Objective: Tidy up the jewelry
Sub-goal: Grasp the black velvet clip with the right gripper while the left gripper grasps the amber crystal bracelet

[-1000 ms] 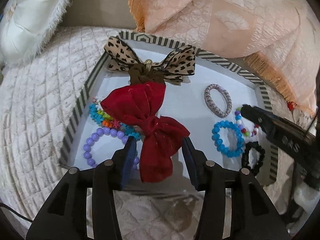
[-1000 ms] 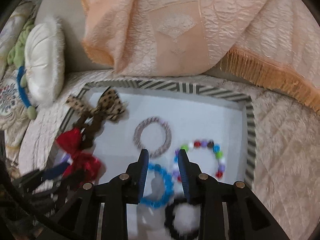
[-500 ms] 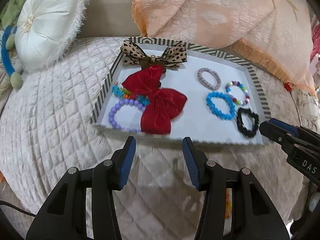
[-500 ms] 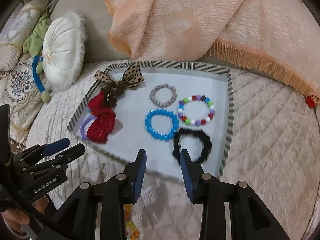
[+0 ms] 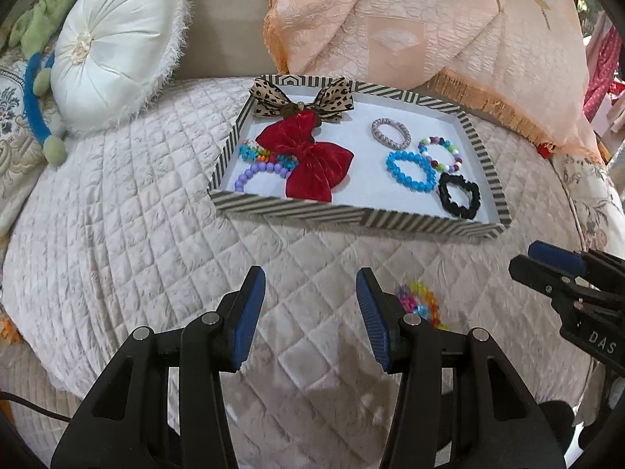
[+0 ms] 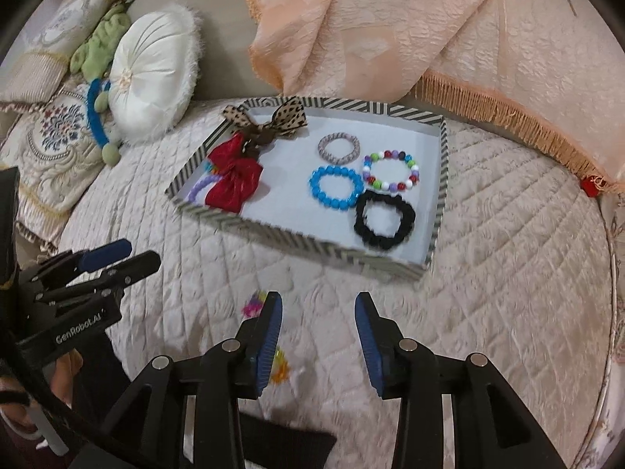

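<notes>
Multicoloured translucent beads — the loose bracelet [image 5: 417, 301] lies on the quilted bedspread [image 5: 156, 234], outside and just in front of the striped tray [image 5: 351, 217], at about four o'clock from the left gripper [image 5: 310, 308] and partly hidden behind its right pad; in the right wrist view it sits at about nine o'clock of the right gripper [image 6: 317, 330], blurred, so its exact shape is hard to read. It looks light, probably strung on elastic, with hard slick beads that could roll out of a pinch; taking one side of the ring across the string seems safest. Both grippers hold nothing: the left stands wide apart, the right is opening with only quilt between its pads. Inside the tray the red bow [image 5: 308, 162] overlaps the purple bracelet [image 5: 258, 174] at the nine o'clock side, while the blue bracelet [image 5: 410, 170] and black scrunchie [image 5: 459, 197] crowd the three o'clock side — the free floor is in the middle. That low wall needs clearing on the way in, and the soft quilt gives under pressure.
</notes>
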Tool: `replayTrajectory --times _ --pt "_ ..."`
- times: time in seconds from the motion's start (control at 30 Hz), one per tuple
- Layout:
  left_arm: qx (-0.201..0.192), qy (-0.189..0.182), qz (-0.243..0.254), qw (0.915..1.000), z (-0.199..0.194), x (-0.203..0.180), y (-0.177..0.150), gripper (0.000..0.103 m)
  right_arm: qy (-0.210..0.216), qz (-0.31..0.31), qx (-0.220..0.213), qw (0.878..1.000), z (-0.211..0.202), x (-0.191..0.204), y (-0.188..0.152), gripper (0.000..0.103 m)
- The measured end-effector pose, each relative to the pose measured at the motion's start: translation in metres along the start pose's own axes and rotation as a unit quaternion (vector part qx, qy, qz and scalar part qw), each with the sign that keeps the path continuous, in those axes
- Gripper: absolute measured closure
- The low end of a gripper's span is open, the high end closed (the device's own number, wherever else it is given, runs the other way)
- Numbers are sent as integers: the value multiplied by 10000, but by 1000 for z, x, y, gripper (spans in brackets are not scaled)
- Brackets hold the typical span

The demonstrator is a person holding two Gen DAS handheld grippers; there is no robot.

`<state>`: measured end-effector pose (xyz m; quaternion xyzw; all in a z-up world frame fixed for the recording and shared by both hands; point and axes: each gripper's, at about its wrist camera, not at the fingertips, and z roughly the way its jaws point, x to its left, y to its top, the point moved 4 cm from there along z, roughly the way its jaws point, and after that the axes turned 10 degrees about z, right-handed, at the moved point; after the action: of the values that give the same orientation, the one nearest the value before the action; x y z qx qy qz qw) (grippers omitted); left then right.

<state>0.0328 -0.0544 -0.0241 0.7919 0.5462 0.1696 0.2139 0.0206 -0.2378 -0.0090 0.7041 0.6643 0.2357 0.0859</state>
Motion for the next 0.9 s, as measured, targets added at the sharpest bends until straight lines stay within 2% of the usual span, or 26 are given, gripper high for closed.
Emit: replayTrajectory --times 0.33,0.63,0.9 --pt "-100 -35 -24 9999 -18 -7 -15 55 20 -38 60 10000 -13 1 -32 65" --pt "-10 -102 -6 9999 -18 -13 -26 55 -46 -177 231 9996 -14 0 -53 64" --pt "237 -303 -153 9991 -7 -9 -33 55 -6 -517 739 9959 -1 1 -76 59"
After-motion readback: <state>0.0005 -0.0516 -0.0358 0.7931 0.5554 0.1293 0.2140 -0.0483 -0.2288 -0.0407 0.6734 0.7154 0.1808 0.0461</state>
